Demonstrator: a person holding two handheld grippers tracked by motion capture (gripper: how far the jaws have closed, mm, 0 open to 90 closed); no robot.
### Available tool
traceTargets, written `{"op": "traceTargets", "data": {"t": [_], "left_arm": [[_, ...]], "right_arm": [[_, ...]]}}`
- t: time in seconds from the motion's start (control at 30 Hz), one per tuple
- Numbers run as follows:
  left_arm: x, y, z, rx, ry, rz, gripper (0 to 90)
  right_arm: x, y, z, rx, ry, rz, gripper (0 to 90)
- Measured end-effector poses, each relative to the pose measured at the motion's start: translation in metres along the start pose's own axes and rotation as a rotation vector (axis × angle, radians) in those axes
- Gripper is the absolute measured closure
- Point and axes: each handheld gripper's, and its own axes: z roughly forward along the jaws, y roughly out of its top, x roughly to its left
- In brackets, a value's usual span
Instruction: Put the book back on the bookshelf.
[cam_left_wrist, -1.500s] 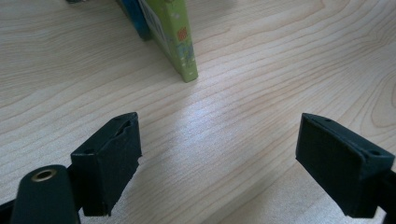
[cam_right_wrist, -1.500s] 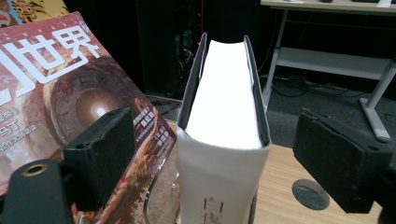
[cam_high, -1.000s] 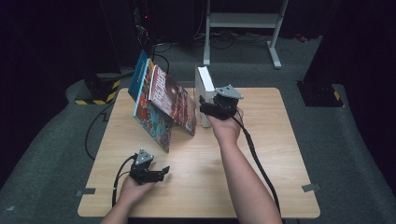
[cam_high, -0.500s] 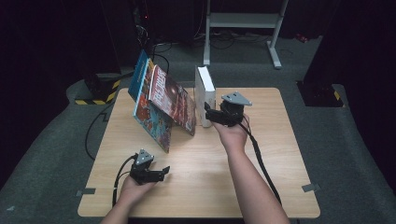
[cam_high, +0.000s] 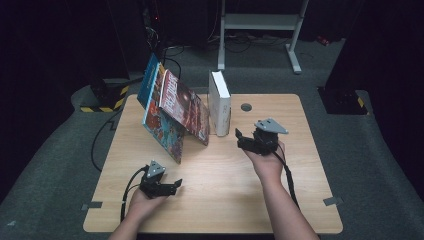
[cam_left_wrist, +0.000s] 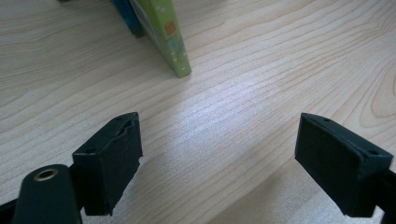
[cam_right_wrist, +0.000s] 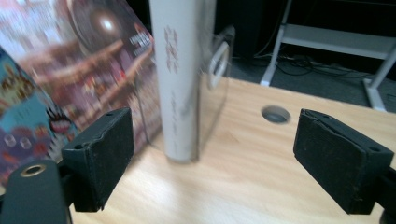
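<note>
A thick white book stands upright at the back of the wooden table. Several colourful books lean against its left side, the dark red one uppermost. My right gripper hangs to the right of the white book and apart from it, open and holding nothing. In the right gripper view the white book's spine rises between the open jaws, farther off, with a clear stand behind it. My left gripper rests near the front left, open over bare wood. A green book corner lies ahead of it.
A round cable hole sits in the table right of the white book. On the floor behind stand a white metal frame and a yellow-black striped block. Cables trail off the table's left side.
My right gripper has drawn away from the white book, moving right, toward the person and a little lower. The left gripper and the books have stayed put.
</note>
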Motion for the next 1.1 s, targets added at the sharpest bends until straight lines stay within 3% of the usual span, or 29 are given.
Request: {"op": "traceTargets", "data": {"t": [0.27, 0.3, 0.37, 0.5, 0.53, 0.6, 0.67, 0.7, 0.73, 0.77, 0.8, 0.97, 1.1], "left_arm": [[-0.001, 0.0, 0.001, 0.003, 0.005, 0.005, 15.2], [-0.001, 0.0, 0.001, 0.003, 0.005, 0.005, 15.2], [0.0, 0.001, 0.001, 0.006, 0.007, 0.008, 15.2], [-0.002, 0.0, 0.002, 0.008, 0.007, 0.004, 15.2], [-0.002, 0.0, 0.002, 0.008, 0.007, 0.004, 15.2], [-0.002, 0.001, 0.002, 0.013, 0.007, 0.001, 15.4], [-0.001, 0.001, 0.003, 0.013, 0.007, -0.003, 16.0], [-0.001, 0.001, 0.003, 0.016, 0.007, -0.005, 16.0], [-0.001, 0.001, 0.003, 0.016, 0.007, -0.005, 16.0], [-0.002, 0.001, 0.004, 0.019, 0.008, 0.001, 16.4], [-0.002, 0.001, 0.004, 0.02, 0.003, 0.003, 17.8], [-0.001, 0.002, 0.007, 0.038, 0.011, -0.003, 19.1], [-0.005, 0.003, 0.008, 0.048, 0.037, 0.02, 19.0]], "right_arm": [[-0.023, -0.053, -0.031, 0.062, -0.036, 0.015, 12.8], [-0.023, -0.053, -0.031, 0.062, -0.036, 0.015, 12.8], [-0.031, -0.074, -0.042, 0.089, -0.054, 0.018, 12.8], [-0.044, -0.105, -0.052, 0.168, -0.078, 0.009, 12.8], [-0.044, -0.105, -0.052, 0.168, -0.078, 0.009, 12.8], [-0.057, -0.127, -0.059, 0.229, -0.108, 0.0, 12.5], [-0.061, -0.134, -0.062, 0.248, -0.112, 0.009, 12.8], [-0.069, -0.145, -0.066, 0.311, -0.122, -0.001, 14.7], [-0.069, -0.145, -0.066, 0.311, -0.122, -0.001, 14.7], [-0.076, -0.149, -0.068, 0.381, -0.104, 0.021, 10.2], [-0.08, -0.149, -0.069, 0.394, -0.091, 0.05, 10.1], [-0.081, -0.149, -0.069, 0.394, -0.111, 0.069, 9.9], [-0.079, -0.149, -0.067, 0.392, -0.136, 0.075, 10.4]]}}
